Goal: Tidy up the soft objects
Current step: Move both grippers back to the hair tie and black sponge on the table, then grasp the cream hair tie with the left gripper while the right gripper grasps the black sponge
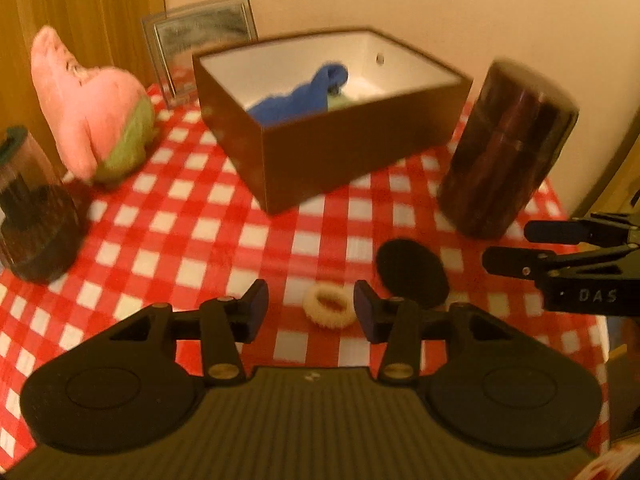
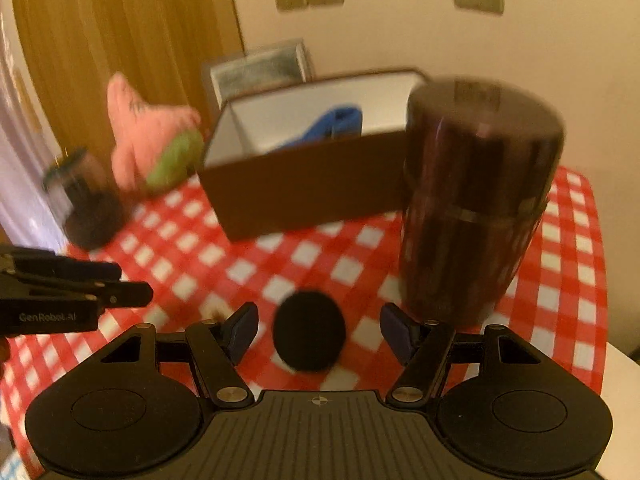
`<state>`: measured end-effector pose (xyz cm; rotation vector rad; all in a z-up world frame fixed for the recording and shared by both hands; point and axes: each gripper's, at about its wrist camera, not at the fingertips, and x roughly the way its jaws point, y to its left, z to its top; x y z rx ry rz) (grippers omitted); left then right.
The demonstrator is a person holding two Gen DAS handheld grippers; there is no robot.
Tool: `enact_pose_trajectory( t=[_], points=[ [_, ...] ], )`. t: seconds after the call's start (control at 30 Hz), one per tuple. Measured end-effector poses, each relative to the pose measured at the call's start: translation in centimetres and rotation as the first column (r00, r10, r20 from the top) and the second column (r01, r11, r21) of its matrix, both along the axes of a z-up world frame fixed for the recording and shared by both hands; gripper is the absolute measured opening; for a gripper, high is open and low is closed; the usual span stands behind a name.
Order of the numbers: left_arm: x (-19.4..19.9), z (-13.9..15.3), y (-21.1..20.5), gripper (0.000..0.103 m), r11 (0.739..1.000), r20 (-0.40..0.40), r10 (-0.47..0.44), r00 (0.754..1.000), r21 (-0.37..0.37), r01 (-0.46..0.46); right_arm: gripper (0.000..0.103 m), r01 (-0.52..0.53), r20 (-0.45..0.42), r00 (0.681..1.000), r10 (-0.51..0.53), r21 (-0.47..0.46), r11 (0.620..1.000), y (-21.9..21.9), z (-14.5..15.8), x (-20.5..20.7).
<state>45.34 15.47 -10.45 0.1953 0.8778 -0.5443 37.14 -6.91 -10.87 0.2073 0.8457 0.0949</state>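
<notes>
While both tongs stand open and empty over the red-and-white checked tablecloth (image 1: 192, 236), the small soft things lie closest to them. The left gripper (image 1: 311, 307) has its blue-padded fingers spread on either side of a cream-coloured fluffy hair scrunchie (image 1: 329, 305), which lies flat on the cloth between the pads, apart from both. Just to the right of the scrunchie lies a flat black round pad (image 1: 412, 267); in the right wrist view that same pad sits between the parted fingers of the right gripper (image 2: 319, 332), with clear gaps on both sides. Each gripper shows at the edge of the other's view, side by side and near one another.

Farther back on the right stands a tall dark brown cylindrical canister (image 1: 506, 148), upright on the cloth. At the left edge stands a dark round holder with a clear cover (image 1: 34, 216). Beyond them, in the middle, sits a brown rectangular box with a white inside (image 1: 340, 148), open at the top, and a blue cloth (image 1: 308, 94) lies in it beside something pale green. Left of the box a pink star-shaped plush toy with green shorts (image 1: 90, 110) rests on the cloth. Behind the box a silver picture frame (image 1: 200, 36) leans against the pale wall.
</notes>
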Motion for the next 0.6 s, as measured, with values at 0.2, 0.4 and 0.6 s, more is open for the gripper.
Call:
enact_pose_trajectory(
  t=[0.2,0.4,0.6],
  points=[
    [-0.2,-3.4,-0.1,0.044,1.000,-0.063,0.015,0.998,0.024,-0.014,0.067,-0.060,-0.064,0.996,0.058,-0.031,0.998,1.2,-3.8,0.5],
    [0.2,-5.2,-0.1,0.044,0.999,-0.086,0.040,0.995,0.035,-0.037,0.067,-0.128,-0.059,0.991,0.123,-0.079,0.989,2.5,-6.7,1.3],
    [0.7,-6.0,-0.1,0.047,0.998,-0.092,0.049,0.995,0.048,-0.044,0.067,-0.164,-0.049,0.986,0.160,-0.110,0.980,3.4,-8.5,2.7]
  ],
)
